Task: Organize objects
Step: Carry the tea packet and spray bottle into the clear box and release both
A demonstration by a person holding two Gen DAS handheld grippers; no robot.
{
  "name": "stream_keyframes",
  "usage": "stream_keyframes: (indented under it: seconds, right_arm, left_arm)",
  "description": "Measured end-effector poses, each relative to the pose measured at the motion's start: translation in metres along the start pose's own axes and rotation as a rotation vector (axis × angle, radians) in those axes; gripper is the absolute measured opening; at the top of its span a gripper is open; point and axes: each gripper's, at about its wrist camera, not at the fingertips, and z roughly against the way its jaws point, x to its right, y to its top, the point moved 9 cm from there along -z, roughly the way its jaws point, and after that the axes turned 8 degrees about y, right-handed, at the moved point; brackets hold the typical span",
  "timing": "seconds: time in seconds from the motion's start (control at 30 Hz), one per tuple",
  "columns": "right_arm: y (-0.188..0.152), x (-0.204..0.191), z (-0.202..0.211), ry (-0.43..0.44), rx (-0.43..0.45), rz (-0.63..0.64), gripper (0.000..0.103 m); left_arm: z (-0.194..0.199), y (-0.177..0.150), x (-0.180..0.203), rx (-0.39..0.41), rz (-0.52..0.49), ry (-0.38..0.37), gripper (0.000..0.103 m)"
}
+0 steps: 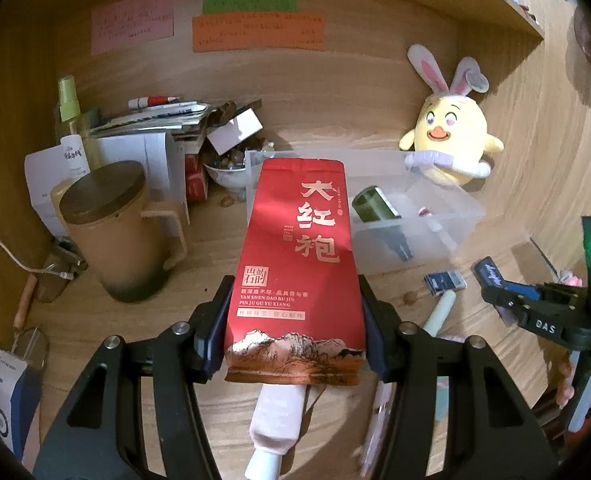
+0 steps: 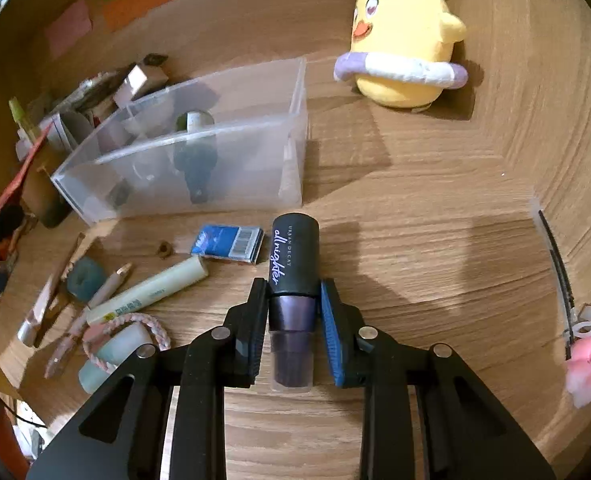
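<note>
So, nearest in the left wrist view, the left gripper (image 1: 294,328) was clamped about half open on the lower part of a red tea pouch (image 1: 295,264), which was held upright above the desk (image 1: 175,292). A pink tube (image 1: 273,420) was left lying right under it at 6 o'clock. In the right wrist view, the right gripper (image 2: 293,324) was pinched nearly shut around the purple body of a dark spray bottle (image 2: 295,280), cap end pointing away toward 12 o'clock.

A blue little box (image 2: 228,243) and a pale tube (image 2: 147,294) were scattered just beside the bottle at 10 o'clock. Further out, the clear bin (image 2: 291,128) was sat at 11 o'clock from the bottle, with a green bottle (image 2: 195,152) already lying inside.

What could go sideways: the pouch was gripped only low down, so it could be flopped over or squeezed out if tilted toward the bin. The round bottle could probably be rolled or slipped between the pads, since so little of it was caught. With both loads aimed at one bin, the two grippers could be knocked together, and the green bottle could get landed on. The plush chick (image 2: 403,36) at 1 o'clock looked safely out of the way.
</note>
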Motion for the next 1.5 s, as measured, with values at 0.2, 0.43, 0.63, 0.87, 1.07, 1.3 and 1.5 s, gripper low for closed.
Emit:
stream_keyframes:
  seconds: [0.2,0.43,0.63,0.87,1.07,1.3,1.5]
  right_arm:
    - [0.024,-0.006,0.026,0.021,0.075,0.028,0.023]
    - [0.066,-0.02,0.041,0.037,0.161,0.083,0.023]
    - [0.1,-0.034,0.045,0.062,0.22,0.126,0.023]
    - [0.127,-0.047,0.037,0.106,0.238,0.156,0.023]
    - [0.148,-0.05,0.016,0.146,0.21,0.153,0.023]
    - [0.155,-0.051,-0.015,0.145,0.146,0.175,0.023]
    - [0.149,-0.052,-0.046,0.129,0.073,0.198,0.023]
  left_arm:
    - [-0.003,0.015,-0.002,0.017,0.022,-0.001,0.056]
    - [-0.007,0.036,-0.005,0.046,0.038,0.029,0.056]
    - [-0.013,0.056,-0.004,0.068,0.039,0.04,0.056]
    - [-0.025,0.074,0.001,0.069,0.043,0.026,0.056]
    - [-0.045,0.085,0.006,0.031,0.045,-0.004,0.056]
    - [-0.08,0.08,0.012,-0.07,0.052,-0.058,0.056]
    - [-0.11,0.066,0.019,-0.158,0.04,-0.085,0.056]
